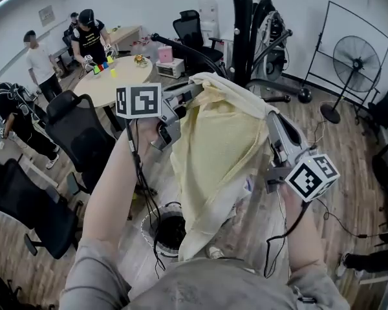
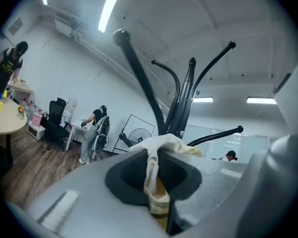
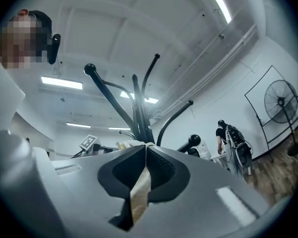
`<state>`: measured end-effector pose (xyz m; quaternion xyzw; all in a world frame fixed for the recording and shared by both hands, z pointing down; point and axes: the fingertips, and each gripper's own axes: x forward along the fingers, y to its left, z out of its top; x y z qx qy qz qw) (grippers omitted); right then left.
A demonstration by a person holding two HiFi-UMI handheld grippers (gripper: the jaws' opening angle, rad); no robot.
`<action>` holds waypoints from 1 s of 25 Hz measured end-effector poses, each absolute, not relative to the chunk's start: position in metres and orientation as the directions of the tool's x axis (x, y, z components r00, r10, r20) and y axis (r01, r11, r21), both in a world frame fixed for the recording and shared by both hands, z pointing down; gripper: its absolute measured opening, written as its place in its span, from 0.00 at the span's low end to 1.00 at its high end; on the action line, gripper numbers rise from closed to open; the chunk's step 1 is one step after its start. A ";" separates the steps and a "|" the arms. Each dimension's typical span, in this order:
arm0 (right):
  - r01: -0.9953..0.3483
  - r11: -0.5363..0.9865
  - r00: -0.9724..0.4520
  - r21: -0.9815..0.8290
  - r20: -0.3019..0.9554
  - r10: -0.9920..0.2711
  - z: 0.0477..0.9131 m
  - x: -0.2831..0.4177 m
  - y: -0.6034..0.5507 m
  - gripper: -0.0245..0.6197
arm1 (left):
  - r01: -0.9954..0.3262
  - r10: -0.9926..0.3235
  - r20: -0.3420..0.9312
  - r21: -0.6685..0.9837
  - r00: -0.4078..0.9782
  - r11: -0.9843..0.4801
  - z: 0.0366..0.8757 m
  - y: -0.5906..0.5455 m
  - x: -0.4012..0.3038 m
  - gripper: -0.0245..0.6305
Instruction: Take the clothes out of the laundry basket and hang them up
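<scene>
The left gripper (image 1: 195,88) has its jaws pressed together on a fold of the pale yellow garment (image 1: 216,147); in the left gripper view the gripper (image 2: 159,157) pinches a twisted ridge of the cloth (image 2: 154,167), which bulges out over the tips. The right gripper (image 1: 270,115) is also closed on the same garment. In the right gripper view its jaws (image 3: 145,151) meet at the tips, and a thin strip of cloth (image 3: 139,192) runs down between them.

The garment is held up in the air between the two grippers, spread in front of the black coat rack (image 1: 244,24), and its lower end hangs above the round laundry basket (image 1: 150,230) on the floor. Each gripper carries a cube with black-and-white square markers (image 1: 139,101). A small sign (image 1: 46,14) is on the white wall, too small to read.

The floor (image 1: 310,128) is of wood planks. Behind the left gripper stand a round pale table (image 1: 116,82) and a black office chair (image 1: 84,131). A standing fan (image 1: 355,60) is at the right wall. Several people (image 1: 89,36) are at the back of the room. Long light strips (image 2: 111,6) run on the ceiling.
</scene>
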<state>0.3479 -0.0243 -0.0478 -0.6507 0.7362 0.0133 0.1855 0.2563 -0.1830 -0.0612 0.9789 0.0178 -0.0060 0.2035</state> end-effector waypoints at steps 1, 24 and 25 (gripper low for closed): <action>-0.960 0.147 -0.079 -0.237 -0.274 -0.959 -0.037 0.355 -0.027 0.10 | 0.048 0.042 -0.022 0.426 0.999 -0.904 -0.053 -0.183 0.263 0.09; -0.901 0.263 -0.236 -0.344 -0.120 -0.964 0.084 0.308 -0.084 0.11 | 0.114 0.025 -0.140 0.678 0.990 -0.727 0.068 -0.161 0.252 0.06; -0.900 0.264 -0.239 -0.346 -0.115 -0.964 0.084 0.306 -0.085 0.11 | 0.114 0.025 -0.139 0.688 0.990 -0.717 0.069 -0.159 0.252 0.06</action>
